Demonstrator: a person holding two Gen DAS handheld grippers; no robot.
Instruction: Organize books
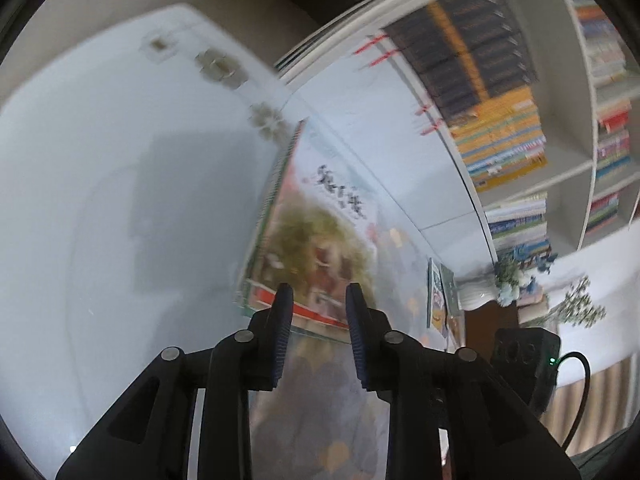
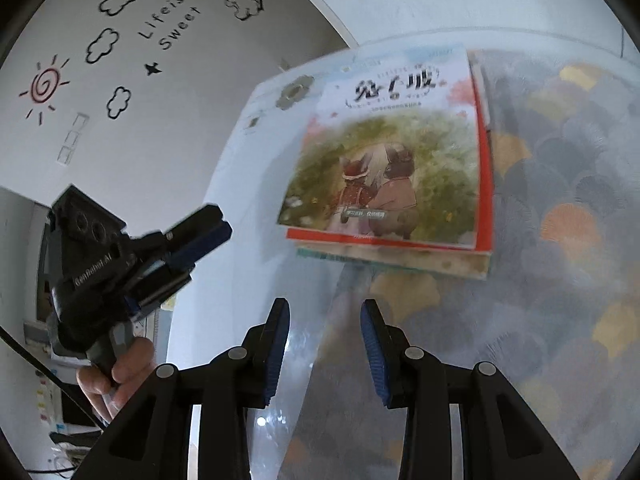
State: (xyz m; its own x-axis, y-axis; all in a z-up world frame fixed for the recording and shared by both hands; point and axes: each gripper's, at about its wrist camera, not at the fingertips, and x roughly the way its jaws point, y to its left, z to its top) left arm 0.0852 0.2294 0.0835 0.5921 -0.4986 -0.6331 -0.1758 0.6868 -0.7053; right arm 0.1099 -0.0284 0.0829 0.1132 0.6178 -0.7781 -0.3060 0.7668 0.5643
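Note:
A small stack of picture books (image 2: pixel 392 176) lies flat on the white table (image 2: pixel 248 208), partly on a scale-patterned mat. The top book shows two animals in a green meadow under black characters. The stack also shows in the left wrist view (image 1: pixel 316 236). My left gripper (image 1: pixel 316 300) is open and empty, its tips just short of the stack's near edge. It also shows in the right wrist view (image 2: pixel 208 228), held by a hand to the left of the stack. My right gripper (image 2: pixel 325 312) is open and empty, a little short of the stack's near edge.
A white bookshelf (image 1: pixel 516 92) full of books stands beyond the table. The patterned mat (image 2: pixel 560 220) covers the table's right part. Upright books (image 1: pixel 440 296), a vase of flowers (image 1: pixel 512 280) and a camera box (image 1: pixel 524 364) are to the right. A decorated wall (image 2: pixel 120 60) is behind.

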